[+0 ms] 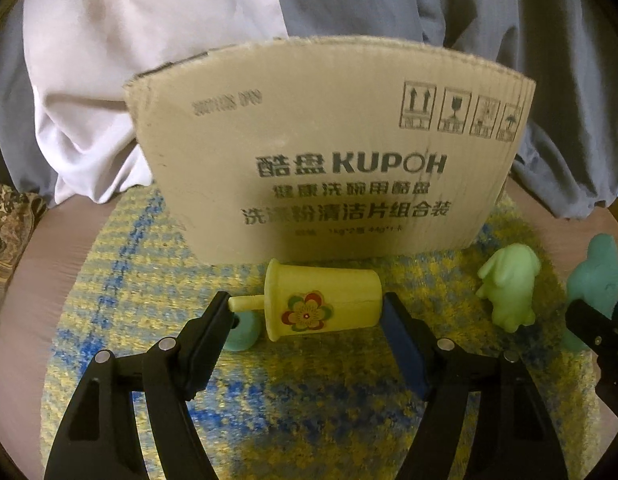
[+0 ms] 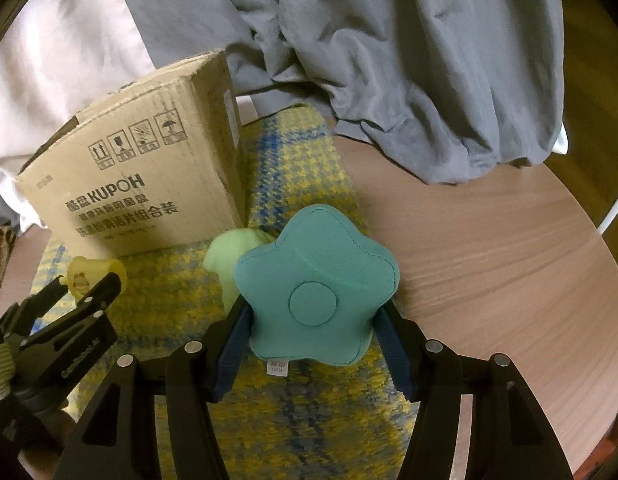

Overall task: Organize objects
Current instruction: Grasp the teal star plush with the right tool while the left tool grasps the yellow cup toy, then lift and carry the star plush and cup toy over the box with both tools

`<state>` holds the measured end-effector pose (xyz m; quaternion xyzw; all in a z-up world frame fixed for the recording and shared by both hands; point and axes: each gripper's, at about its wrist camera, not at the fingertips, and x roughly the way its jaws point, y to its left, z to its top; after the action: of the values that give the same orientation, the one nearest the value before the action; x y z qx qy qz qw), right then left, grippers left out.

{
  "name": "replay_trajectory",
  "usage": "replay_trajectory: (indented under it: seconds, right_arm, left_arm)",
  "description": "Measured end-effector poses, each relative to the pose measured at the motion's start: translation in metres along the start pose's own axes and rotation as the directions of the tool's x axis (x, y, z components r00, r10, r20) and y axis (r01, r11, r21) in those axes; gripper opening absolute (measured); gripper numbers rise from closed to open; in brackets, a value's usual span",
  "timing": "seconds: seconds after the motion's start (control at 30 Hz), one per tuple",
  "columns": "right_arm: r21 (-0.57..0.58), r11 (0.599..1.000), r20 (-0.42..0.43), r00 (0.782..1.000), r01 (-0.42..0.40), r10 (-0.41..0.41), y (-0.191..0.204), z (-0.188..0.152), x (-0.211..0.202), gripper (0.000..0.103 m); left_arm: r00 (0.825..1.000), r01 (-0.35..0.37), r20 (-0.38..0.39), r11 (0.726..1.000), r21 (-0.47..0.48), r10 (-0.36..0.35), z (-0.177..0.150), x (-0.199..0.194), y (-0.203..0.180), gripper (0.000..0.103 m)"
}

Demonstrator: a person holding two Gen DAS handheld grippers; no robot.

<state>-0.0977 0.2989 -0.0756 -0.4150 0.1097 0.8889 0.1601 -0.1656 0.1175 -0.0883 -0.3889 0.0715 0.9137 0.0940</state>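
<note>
While both toys are gripped, none is visibly boxed. Left gripper (image 1: pixel 305 312) jaws pinch the yellow cup toy (image 1: pixel 323 300); right gripper (image 2: pixel 315 340) jaws pinch the teal star cushion (image 2: pixel 315 280). The green figure (image 1: pixel 509 288) lies loose before the cardboard box (image 1: pixel 329 152).

Table (image 2: pixel 489 248) — bears a mat (image 1: pixel 129 280), which runs from its near edge back toward hanging cloth (image 2: pixel 389 60) behind.

Cardboard box (image 1: pixel 329 152) — upright on the mat's far part, cloth behind it.

Toy cup (image 1: pixel 325 300) — on its side just before the box, straw end to the left, held between the jaws of the left gripper (image 1: pixel 309 312).

Small ring (image 1: pixel 241 332) — on the mat, touching the cup's lid end, below the straw.

Animal figure (image 1: pixel 509 284) — on the mat, right of the cup, before the box's right corner.

Star cushion (image 2: pixel 315 284) — right of the figure and before it, clamped in the right gripper (image 2: pixel 313 340).
</note>
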Motion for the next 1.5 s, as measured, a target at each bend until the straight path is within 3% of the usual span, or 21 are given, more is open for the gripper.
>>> replay_trajectory:
  seconds: [0.73, 1.5]
  right_arm:
    - [-0.052, 0.998, 0.110, 0.993, -0.041, 0.046, 0.032, 0.021, -0.055, 0.061]
    - [-0.106, 0.991, 0.260, 0.960, -0.076, 0.101, 0.063, 0.067, -0.113, 0.060]
  left_arm:
    - [0.992, -0.009, 0.125, 0.999, -0.034, 0.013, 0.018, -0.066, 0.039, 0.074]
    - [0.969, -0.019, 0.245, 1.000, -0.025, 0.025, 0.072, -0.116, 0.058, 0.074]
